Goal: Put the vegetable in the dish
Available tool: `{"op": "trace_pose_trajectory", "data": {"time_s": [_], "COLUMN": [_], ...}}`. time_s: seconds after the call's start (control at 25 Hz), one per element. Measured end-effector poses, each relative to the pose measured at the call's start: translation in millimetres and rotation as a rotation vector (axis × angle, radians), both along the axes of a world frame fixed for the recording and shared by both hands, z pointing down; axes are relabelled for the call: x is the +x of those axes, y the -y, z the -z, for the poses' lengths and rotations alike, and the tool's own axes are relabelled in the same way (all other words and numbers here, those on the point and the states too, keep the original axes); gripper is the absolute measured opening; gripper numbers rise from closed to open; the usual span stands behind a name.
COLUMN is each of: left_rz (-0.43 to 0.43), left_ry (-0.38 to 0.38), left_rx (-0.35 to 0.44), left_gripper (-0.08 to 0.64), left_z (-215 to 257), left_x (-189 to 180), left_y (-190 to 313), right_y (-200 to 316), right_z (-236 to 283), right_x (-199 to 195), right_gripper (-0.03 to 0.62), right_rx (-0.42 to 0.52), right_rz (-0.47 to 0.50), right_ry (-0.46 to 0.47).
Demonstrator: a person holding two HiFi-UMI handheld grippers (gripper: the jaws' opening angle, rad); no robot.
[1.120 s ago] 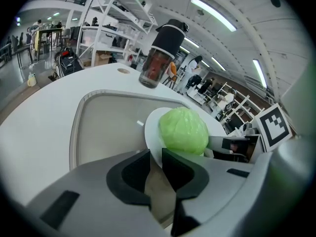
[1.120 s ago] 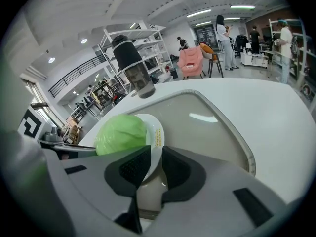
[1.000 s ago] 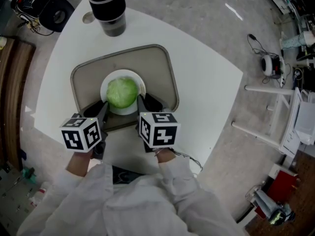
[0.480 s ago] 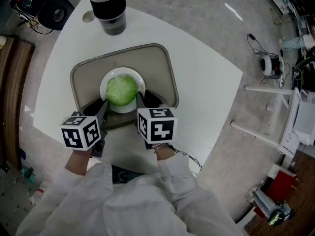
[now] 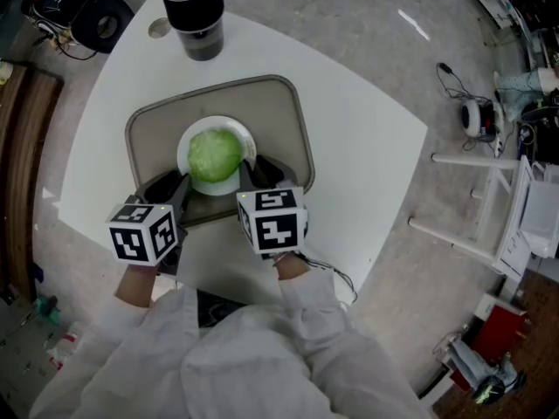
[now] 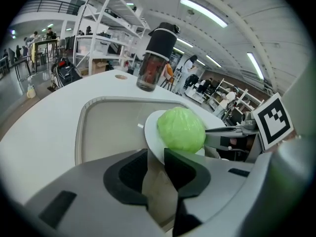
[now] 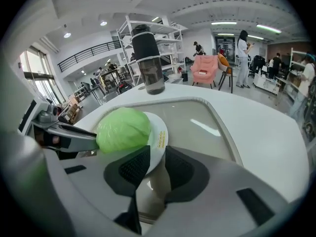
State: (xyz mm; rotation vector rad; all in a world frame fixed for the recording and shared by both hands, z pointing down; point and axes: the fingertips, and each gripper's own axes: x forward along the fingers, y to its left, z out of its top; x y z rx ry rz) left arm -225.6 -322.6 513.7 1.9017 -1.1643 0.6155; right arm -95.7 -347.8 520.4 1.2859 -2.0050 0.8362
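Cabbage point(image 5: 215, 154), round and light green, sits right in the middle of the white dish point(image 5: 248, 144), so the vegetable is already in its place. The dish lies flat inside a grey-brown tray point(image 5: 284, 120) with round corners, and the tray rests on a white surface point(image 5: 358, 147). In the head view, a tall black bottle point(image 5: 194, 11) stands on the surface at 12 o'clock from the tray, well apart from the dish. The left tongs point(image 6: 156, 152) meet the dish at about 7 o'clock and the right tongs point(image 7: 157, 149) meet it at about 5 o'clock, both pointing down toward it. Each pair has a cube with black and white squares on top, the left cube point(image 5: 144, 232) and the right cube point(image 5: 272, 223). The right tongs have just been opening. They stand a little apart, and the thin rim of the dish sits in the gap between them with no squeeze on it. The left tongs stand a little apart too, with the dish rim in their gap. One pad looks very near the rim and seems not to press, but the view is too tight to be sure. White sleeves point(image 5: 262, 356) of the person fill the head view at 6 o'clock.
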Motion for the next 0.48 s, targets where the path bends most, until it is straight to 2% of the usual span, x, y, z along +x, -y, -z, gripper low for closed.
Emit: {"op": "trace_pose_trajectory", "data": {"time_s": [0.12,0.28,0.36,0.48], "left_rz": [0.01,0.036,0.059,0.105], "left_ry": [0.004,0.008,-0.012,-0.08], "left_rx": [0.004,0.027,0.05,0.099], "left_gripper": [0.089,0.089,0.089,0.087], "left_z": [-1,4,12,30], "left_x": [-5,-10,-10,-2], "left_y": [-3,-7,-9,-11], "right_y": [-5,-9,-12,-15], "right_z": [4,15,26,44], "right_x": [0,9,16,26], "right_gripper": [0.084,0.084,0.084,0.084], "right_rx": [0.007,0.051,0.076,0.132], "right_rz": [-0.006,-0.033,-0.044,-0.039], "right_ry": [-0.014,0.014,0.033,0.094]}}
